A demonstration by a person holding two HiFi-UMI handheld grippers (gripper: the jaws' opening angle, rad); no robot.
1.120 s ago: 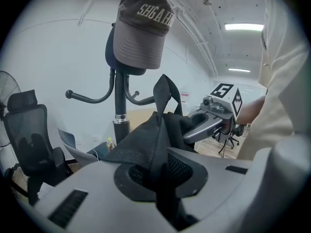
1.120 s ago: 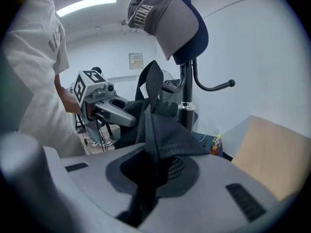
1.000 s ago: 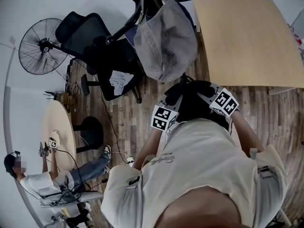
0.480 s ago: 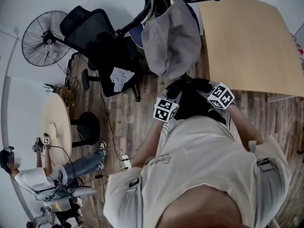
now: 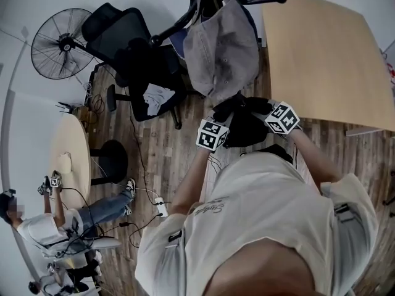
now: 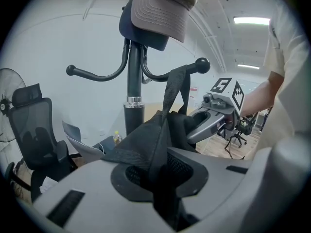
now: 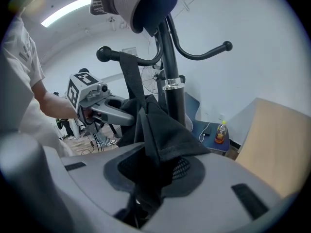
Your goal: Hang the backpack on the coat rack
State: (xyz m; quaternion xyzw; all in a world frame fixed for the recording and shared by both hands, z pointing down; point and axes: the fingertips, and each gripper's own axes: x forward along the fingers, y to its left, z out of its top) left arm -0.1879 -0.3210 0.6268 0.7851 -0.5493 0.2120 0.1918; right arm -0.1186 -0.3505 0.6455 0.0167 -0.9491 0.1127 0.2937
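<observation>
At the left of the head view a pedestal fan (image 5: 62,44) and a black mesh office chair (image 5: 133,60) stand on the plank floor (image 5: 166,159). Below them a seated person (image 5: 55,227) is at a small round table (image 5: 71,153). The coat rack (image 5: 185,17) rises at centre, a grey cap (image 5: 222,48) draped over its top. Just under the cap the person holds the black backpack (image 5: 247,128) up against the rack's pole, off the floor and near the left edge of the large wooden table (image 5: 321,54). The left tool (image 6: 160,174) has a fold of the backpack's fabric between its jaws, which are only a little apart and easing open. The backpack's strap (image 6: 172,89) runs up to a knobbed hook arm (image 6: 199,64) of the rack. The right tool (image 7: 146,178), beside the other and on the table side, likewise has the black fabric in its narrow gap while its jaws are opening. A small bottle (image 7: 221,131) stands low behind the pole, by the table's edge.
</observation>
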